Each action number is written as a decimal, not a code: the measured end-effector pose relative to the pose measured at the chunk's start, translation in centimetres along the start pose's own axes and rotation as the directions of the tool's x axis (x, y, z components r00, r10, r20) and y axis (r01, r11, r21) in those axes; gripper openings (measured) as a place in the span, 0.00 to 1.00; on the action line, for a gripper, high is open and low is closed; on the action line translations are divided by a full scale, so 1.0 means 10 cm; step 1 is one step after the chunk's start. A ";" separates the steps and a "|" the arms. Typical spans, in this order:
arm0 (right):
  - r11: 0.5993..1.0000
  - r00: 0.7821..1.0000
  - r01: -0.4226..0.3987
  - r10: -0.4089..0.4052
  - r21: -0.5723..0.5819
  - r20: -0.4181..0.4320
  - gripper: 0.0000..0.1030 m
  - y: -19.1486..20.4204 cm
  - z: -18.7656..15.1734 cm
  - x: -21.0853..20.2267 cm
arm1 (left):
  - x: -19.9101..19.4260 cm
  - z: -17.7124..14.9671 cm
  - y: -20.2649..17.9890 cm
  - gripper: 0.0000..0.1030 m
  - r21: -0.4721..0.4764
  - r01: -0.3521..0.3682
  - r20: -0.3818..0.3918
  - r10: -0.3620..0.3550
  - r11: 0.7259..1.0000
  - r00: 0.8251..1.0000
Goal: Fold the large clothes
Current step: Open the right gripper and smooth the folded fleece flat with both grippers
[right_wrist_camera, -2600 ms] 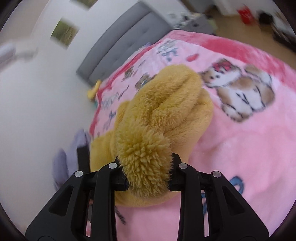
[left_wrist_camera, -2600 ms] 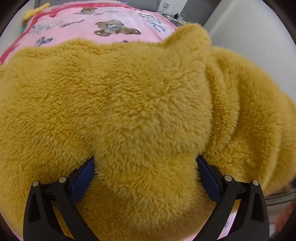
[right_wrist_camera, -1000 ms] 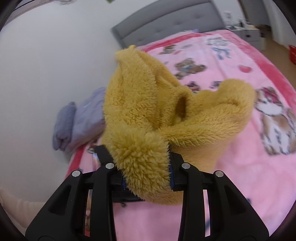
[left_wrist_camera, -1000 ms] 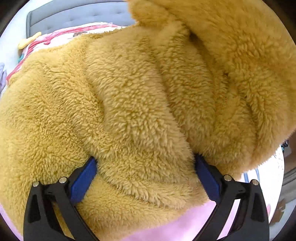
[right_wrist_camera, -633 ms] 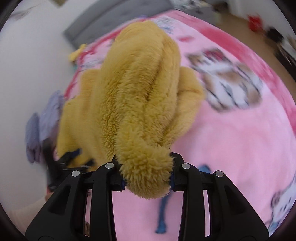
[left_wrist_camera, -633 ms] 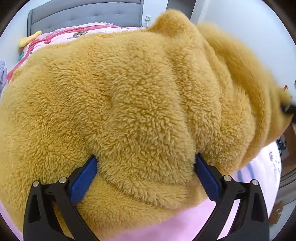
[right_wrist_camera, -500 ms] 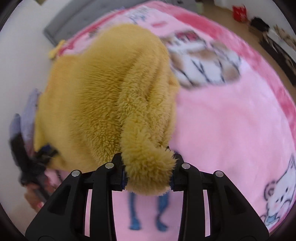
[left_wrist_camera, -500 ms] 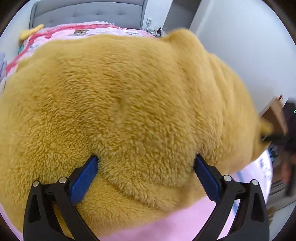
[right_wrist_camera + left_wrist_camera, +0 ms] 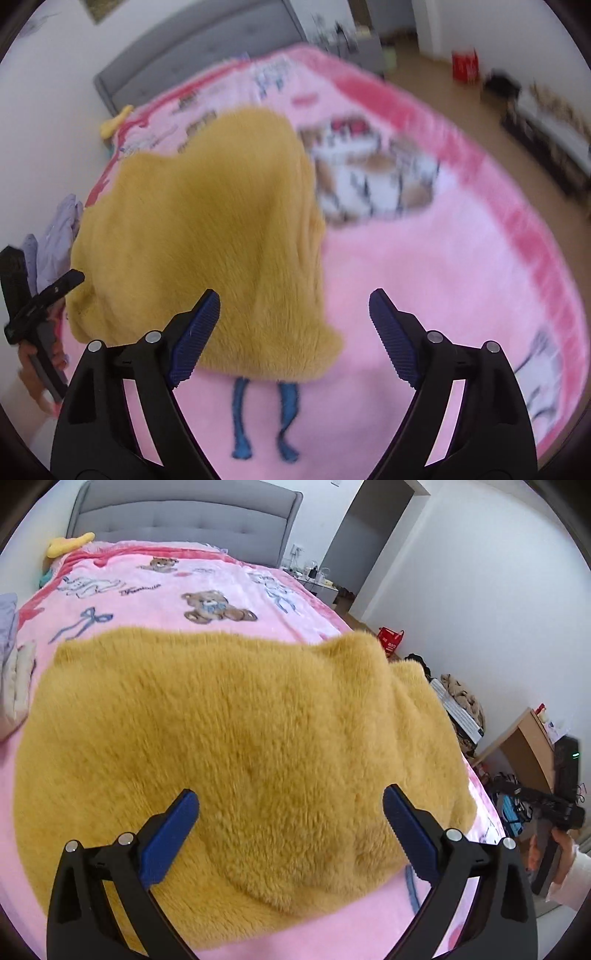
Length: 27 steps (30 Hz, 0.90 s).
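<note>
A fluffy mustard-yellow garment [image 9: 236,738] lies spread on the pink blanket [image 9: 155,587]; it also shows in the right wrist view [image 9: 207,229]. My left gripper [image 9: 290,808] is open, its blue pads just above the garment's near part, holding nothing. My right gripper [image 9: 293,310] is open and empty above the garment's near right corner and the pink blanket [image 9: 424,266]. The right gripper also shows at the far right of the left wrist view [image 9: 554,805], and the left gripper at the far left of the right wrist view [image 9: 40,295].
A grey headboard [image 9: 184,517] stands at the far end of the bed. Lilac clothes [image 9: 59,229] lie by the wall on the left. A yellow toy [image 9: 68,542] lies near the headboard. A red basket [image 9: 389,637], a desk [image 9: 532,734] and clutter are on the floor to the right.
Both grippers have opened and let go of the yellow garment, which has dropped flat onto the blanket. Both grippers have pulled back from it.
</note>
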State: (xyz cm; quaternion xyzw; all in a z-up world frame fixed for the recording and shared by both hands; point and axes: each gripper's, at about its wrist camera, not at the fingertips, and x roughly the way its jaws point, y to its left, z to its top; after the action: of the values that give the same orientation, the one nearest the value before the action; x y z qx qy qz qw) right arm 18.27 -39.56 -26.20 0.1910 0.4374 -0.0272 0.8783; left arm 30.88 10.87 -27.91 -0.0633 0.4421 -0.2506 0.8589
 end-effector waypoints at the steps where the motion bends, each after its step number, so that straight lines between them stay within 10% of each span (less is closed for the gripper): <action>1: 0.999 0.999 0.006 -0.004 -0.047 0.032 0.78 0.09 0.11 -0.04 | 0.02 0.05 0.01 0.95 0.001 -0.003 -0.006 0.003 1.000 1.000; 8: 0.925 0.995 -0.088 0.098 -0.369 0.006 0.64 0.76 0.93 0.69 | 0.57 0.16 -0.32 0.95 0.036 -0.090 -0.141 0.094 0.995 0.986; 19: 0.958 0.966 -0.110 0.040 -0.263 -0.257 0.72 0.61 1.02 1.68 | 0.76 0.12 -0.25 0.95 0.056 -0.096 -0.217 0.106 0.994 0.970; 27: 0.962 0.988 -0.067 0.027 -0.265 -0.152 0.92 0.69 1.00 1.36 | 0.09 0.15 0.03 0.95 0.114 -0.183 -0.032 0.187 0.977 0.982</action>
State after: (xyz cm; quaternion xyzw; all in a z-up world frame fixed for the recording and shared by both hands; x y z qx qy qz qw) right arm 35.72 -35.17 -29.16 0.0817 0.4957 0.0677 0.8620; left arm 32.59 10.50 -27.69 0.0312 0.4497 -0.1950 0.8710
